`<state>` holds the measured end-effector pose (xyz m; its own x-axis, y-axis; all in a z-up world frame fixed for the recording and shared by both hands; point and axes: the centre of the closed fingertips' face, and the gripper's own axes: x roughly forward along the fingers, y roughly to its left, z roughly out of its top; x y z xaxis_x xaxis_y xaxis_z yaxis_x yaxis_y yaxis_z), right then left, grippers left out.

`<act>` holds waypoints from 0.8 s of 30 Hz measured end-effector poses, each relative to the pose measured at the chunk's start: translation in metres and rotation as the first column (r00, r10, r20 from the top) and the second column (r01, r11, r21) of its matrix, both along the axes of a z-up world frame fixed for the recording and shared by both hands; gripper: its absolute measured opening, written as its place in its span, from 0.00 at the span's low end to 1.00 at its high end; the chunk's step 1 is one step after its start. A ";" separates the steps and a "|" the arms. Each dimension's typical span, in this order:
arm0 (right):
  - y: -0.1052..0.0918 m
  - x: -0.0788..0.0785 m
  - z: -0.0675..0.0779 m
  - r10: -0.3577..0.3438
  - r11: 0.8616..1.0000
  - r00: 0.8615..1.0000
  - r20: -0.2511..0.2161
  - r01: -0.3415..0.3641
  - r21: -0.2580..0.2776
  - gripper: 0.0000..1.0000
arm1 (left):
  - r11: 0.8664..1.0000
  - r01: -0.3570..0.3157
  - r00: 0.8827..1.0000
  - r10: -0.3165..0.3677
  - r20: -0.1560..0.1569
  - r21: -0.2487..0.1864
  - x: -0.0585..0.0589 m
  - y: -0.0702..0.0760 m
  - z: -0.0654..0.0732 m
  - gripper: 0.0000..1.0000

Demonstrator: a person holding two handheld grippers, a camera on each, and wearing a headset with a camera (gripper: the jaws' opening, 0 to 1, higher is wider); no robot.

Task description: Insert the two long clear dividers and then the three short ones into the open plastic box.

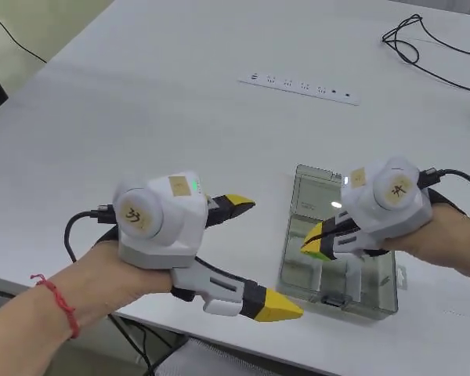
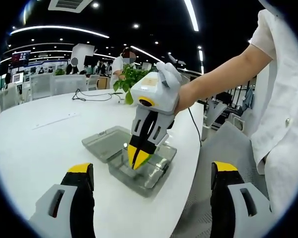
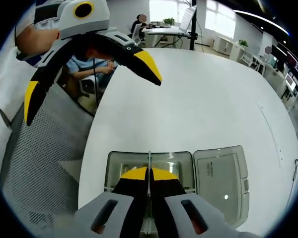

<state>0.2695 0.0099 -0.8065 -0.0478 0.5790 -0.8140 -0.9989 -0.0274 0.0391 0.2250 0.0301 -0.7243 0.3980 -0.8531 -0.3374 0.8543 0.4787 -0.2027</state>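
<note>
1. The right gripper (image 3: 149, 173) is clenching its jaws on a thin clear divider (image 3: 149, 157), seen edge-on, right over the open plastic box (image 3: 114, 166).
2. The left gripper (image 1: 266, 257) is hanging with its jaws spread wide, gripping nothing, just left of the box.
3. The box is sitting by the near edge of the table (image 1: 141, 94), to the right, with its lid (image 1: 317, 188) lying open on the far side.
4. A power strip (image 1: 301, 84) is lying well beyond it.

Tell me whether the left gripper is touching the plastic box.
Apart. The left gripper view shows bare table between the left gripper's open jaws and the plastic box.
</note>
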 end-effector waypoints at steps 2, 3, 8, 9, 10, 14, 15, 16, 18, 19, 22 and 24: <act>0.000 -0.001 -0.002 0.010 1.000 1.000 0.008 -0.010 -0.012 0.02 | 1.000 0.002 1.000 -0.002 0.002 0.001 0.000 0.000 0.000 1.00; 0.000 -0.001 -0.003 0.013 1.000 1.000 0.010 -0.013 -0.015 0.02 | 1.000 0.003 1.000 -0.003 0.001 0.003 0.000 0.000 -0.001 1.00; -0.001 -0.001 -0.004 0.019 1.000 1.000 0.014 -0.018 -0.025 0.02 | 1.000 0.007 1.000 -0.007 0.000 0.014 0.001 0.000 -0.003 1.00; -0.002 -0.001 -0.005 0.015 0.999 1.000 0.013 -0.014 -0.034 0.02 | 1.000 0.009 1.000 -0.009 -0.001 0.017 0.000 0.000 -0.004 1.00; -0.001 -0.001 -0.005 0.019 0.999 1.000 0.015 -0.018 -0.031 0.02 | 1.000 0.011 1.000 -0.011 -0.002 0.019 0.000 0.000 -0.005 1.00; -0.002 -0.001 -0.005 0.018 0.999 1.000 0.015 -0.018 -0.037 0.02 | 1.000 0.009 1.000 -0.009 0.001 0.015 0.000 -0.001 -0.003 1.00; -0.002 -0.001 -0.005 0.017 0.999 1.000 0.014 -0.016 -0.037 0.02 | 1.000 0.009 1.000 -0.009 0.001 0.015 0.000 -0.001 -0.003 1.00; -0.002 -0.001 -0.005 0.017 0.999 1.000 0.014 -0.016 -0.039 0.02 | 1.000 0.009 1.000 -0.009 0.001 0.017 0.000 -0.001 -0.004 1.00; -0.003 -0.002 -0.011 0.022 0.998 0.999 0.025 -0.021 -0.057 0.02 | 1.000 0.009 1.000 -0.009 0.002 0.019 0.000 -0.002 -0.004 1.00; -0.001 -0.002 -0.011 0.028 0.998 0.999 0.028 -0.027 -0.058 0.02 | 1.000 0.009 1.000 -0.009 0.002 0.019 0.000 -0.002 -0.003 1.00; -0.003 -0.001 -0.009 0.025 0.998 0.999 0.029 -0.023 -0.054 0.02 | 1.000 0.005 1.000 -0.005 0.004 0.016 0.000 -0.001 -0.002 1.00; -0.003 -0.001 -0.009 0.018 0.998 0.999 0.026 -0.017 -0.052 0.03 | 1.000 0.005 1.000 -0.005 0.007 0.020 0.001 -0.001 -0.001 1.00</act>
